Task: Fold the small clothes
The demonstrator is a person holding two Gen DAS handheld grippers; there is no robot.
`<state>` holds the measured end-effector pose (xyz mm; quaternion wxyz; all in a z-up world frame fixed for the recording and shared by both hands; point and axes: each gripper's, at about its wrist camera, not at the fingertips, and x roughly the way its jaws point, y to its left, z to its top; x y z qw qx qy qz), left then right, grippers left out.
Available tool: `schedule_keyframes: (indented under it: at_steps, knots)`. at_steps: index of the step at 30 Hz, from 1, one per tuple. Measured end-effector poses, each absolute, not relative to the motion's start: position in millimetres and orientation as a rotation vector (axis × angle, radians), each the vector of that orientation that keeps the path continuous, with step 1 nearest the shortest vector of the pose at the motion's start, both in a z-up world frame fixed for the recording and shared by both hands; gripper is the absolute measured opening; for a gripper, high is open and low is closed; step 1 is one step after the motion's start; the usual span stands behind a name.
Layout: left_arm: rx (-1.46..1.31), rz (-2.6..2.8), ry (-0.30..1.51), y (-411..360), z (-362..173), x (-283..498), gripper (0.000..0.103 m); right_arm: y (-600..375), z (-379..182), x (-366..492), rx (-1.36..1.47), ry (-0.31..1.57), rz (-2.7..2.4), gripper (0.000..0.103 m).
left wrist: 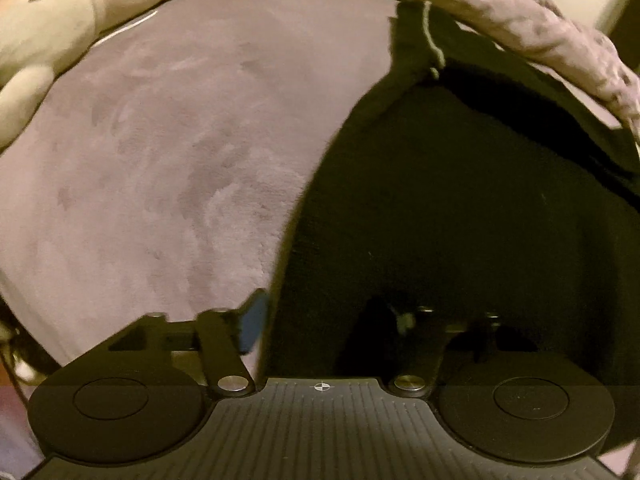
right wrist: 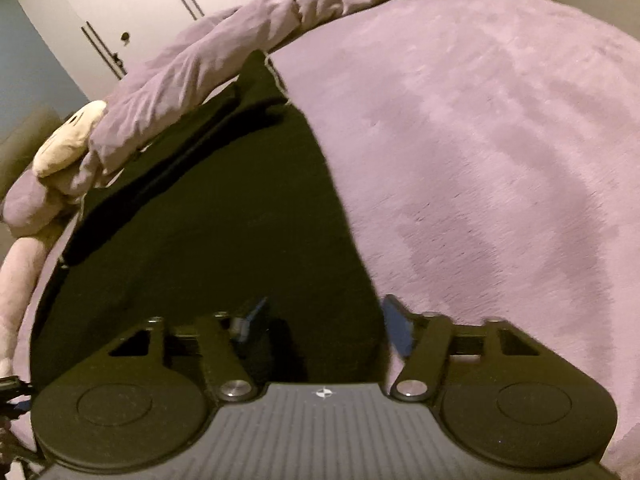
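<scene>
A black garment [left wrist: 460, 208] lies spread flat on a mauve plush blanket [left wrist: 168, 152]; a pale drawstring [left wrist: 434, 40] shows at its far end. My left gripper [left wrist: 328, 320] is open, low over the garment's near left edge, its blue-padded left finger [left wrist: 252, 324] over the blanket and its right finger dark against the cloth. In the right wrist view the same garment [right wrist: 208, 220] fills the left half. My right gripper [right wrist: 324, 324] is open and straddles the garment's near right edge, with one blue pad [right wrist: 250, 322] over the cloth and the other [right wrist: 400, 332] over the blanket [right wrist: 500, 160].
A crumpled mauve duvet [right wrist: 224, 52] is bunched along the far side of the garment. A cream plush toy [left wrist: 44, 28] lies at the far left, also seen in the right wrist view [right wrist: 68, 136]. White wardrobe doors [right wrist: 120, 8] stand beyond the bed.
</scene>
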<state>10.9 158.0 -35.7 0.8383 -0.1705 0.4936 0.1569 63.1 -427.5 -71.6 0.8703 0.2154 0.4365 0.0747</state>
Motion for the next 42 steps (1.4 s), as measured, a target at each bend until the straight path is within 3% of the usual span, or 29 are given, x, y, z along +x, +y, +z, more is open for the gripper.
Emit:
schedule_keyframes:
  at_steps: [2, 3, 6, 11, 15, 17, 20, 22, 24, 25, 26, 27, 28, 37, 42]
  knots:
    - [-0.342, 0.321, 1.045, 159.0, -34.5, 10.0, 0.041, -430.1, -73.0, 62.4, 0.448, 0.921, 0.161, 0.025]
    - [-0.342, 0.319, 1.042, 160.1, -33.8, 9.3, 0.032, -430.9, -72.8, 62.1, 0.455, 0.924, 0.167, 0.023]
    - [-0.37, 0.32, 1.041, 162.1, -33.1, 10.0, 0.021, -434.7, -73.2, 59.0, 0.466, 0.93, 0.17, 0.022]
    - [-0.34, 0.325, 1.048, 157.5, -32.6, 9.9, 0.033, -443.3, -73.3, 58.4, 0.525, 0.956, 0.18, 0.026]
    - [-0.382, 0.31, 1.057, 164.2, -34.0, 5.1, 0.053, -445.7, -72.9, 54.0, 0.537, 0.984, 0.218, 0.03]
    - [-0.407, 0.292, 1.058, 167.4, -35.5, 1.9, 0.057, -446.3, -73.7, 50.4, 0.543, 1.0, 0.243, 0.038]
    - [-0.389, 0.257, 1.061, 165.3, -36.4, -0.4, 0.062, -446.7, -75.9, 47.8, 0.547, 1.007, 0.255, 0.039]
    - [-0.351, 0.246, 1.071, 160.1, -36.8, 1.8, 0.061, -446.1, -76.5, 47.8, 0.556, 1.005, 0.251, 0.039]
    - [-0.333, 0.237, 1.081, 156.6, -36.4, 4.5, 0.049, -443.1, -75.7, 48.1, 0.549, 1.001, 0.254, 0.038]
    - [-0.331, 0.234, 1.085, 155.6, -36.0, 5.4, 0.046, -441.1, -74.7, 48.2, 0.537, 0.998, 0.259, 0.031]
    - [-0.331, 0.227, 1.087, 154.9, -35.1, 6.1, 0.036, -439.6, -74.3, 48.6, 0.527, 1.001, 0.267, 0.023]
    - [-0.333, 0.22, 1.088, 154.8, -34.4, 6.5, 0.02, -438.5, -73.8, 49.1, 0.522, 1.004, 0.273, 0.022]
    - [-0.339, 0.214, 1.09, 154.0, -34.2, 7.2, 0.016, -438.2, -73.5, 49.3, 0.523, 1.007, 0.275, 0.022]
    - [-0.503, 0.194, 1.075, 173.4, -30.2, 1.3, 0.009, -442.7, -73.1, 50.5, 0.549, 1.015, 0.275, 0.019]
    - [-0.442, 0.188, 1.097, 169.5, -37.1, -2.3, 0.017, -439.6, -73.1, 51.9, 0.524, 1.03, 0.288, 0.022]
